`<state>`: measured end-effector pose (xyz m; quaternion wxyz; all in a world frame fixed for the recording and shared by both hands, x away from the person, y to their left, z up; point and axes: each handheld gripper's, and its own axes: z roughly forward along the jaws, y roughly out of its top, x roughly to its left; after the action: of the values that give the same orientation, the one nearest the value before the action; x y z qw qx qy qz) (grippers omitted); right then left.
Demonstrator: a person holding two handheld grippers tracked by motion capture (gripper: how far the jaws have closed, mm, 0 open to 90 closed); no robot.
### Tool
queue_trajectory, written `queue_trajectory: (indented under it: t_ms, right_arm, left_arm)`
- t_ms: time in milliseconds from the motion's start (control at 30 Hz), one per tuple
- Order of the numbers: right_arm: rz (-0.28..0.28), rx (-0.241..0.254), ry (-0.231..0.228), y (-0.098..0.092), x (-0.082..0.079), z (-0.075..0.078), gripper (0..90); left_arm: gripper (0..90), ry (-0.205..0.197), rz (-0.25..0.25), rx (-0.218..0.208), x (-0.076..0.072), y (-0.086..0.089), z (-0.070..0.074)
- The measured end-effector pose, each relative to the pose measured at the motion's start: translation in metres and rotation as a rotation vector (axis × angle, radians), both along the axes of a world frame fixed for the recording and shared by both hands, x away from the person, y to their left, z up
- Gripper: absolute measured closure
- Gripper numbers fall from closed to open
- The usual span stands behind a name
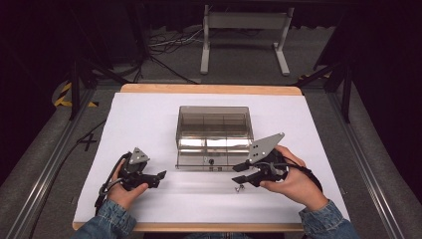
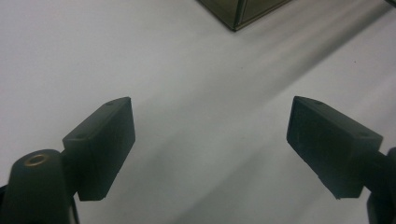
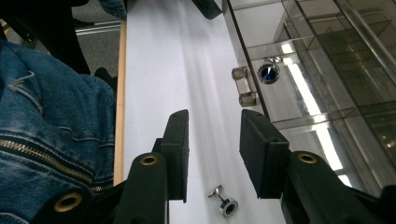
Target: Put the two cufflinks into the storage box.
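**One box, two cufflinks, two grippers at rest**

I count one box, two cufflinks and two grippers on my white-covered wooden table (image 1: 149, 107).

Starting at the left: my left hand (image 1: 121, 186) lies low on the white sheet, wrist in a blue denim sleeve (image 1: 110, 222), holding the black two-jaw left gripper (image 1: 160, 176) pointed rightward and a little toward the box. Its jaws stand spread wide over bare sheet, with nothing between them.

In the middle sits the smoky transparent acrylic box (image 1: 214, 137), rectangular, with inner dividers and a small metal latch (image 3: 244, 86) on its near face. Through that wall I see one round silver cufflink with a dark blue stone (image 3: 269, 73), just beside the latch.

Further right, a second small silver cufflink (image 1: 241, 187) lies loose on the sheet, near the box's front. My right hand (image 1: 293, 181) holds the black right gripper (image 1: 238, 174) pointed left, tilted, just above that cufflink. Its jaws are partly parted and grip nothing; the cufflink lies below the gap, untouched.
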<state>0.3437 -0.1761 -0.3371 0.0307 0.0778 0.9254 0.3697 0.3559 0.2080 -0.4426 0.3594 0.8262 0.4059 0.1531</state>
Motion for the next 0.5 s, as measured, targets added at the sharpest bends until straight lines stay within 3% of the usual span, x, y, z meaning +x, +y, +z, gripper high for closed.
queue_trajectory:
  t_ms: [500]
  right_arm:
    - [-0.04,-0.017,0.006,-0.006,-0.004,-0.032,62.1]
  left_arm:
    - [16.0,-0.002,-0.003,0.0,0.0,0.0,0.0]
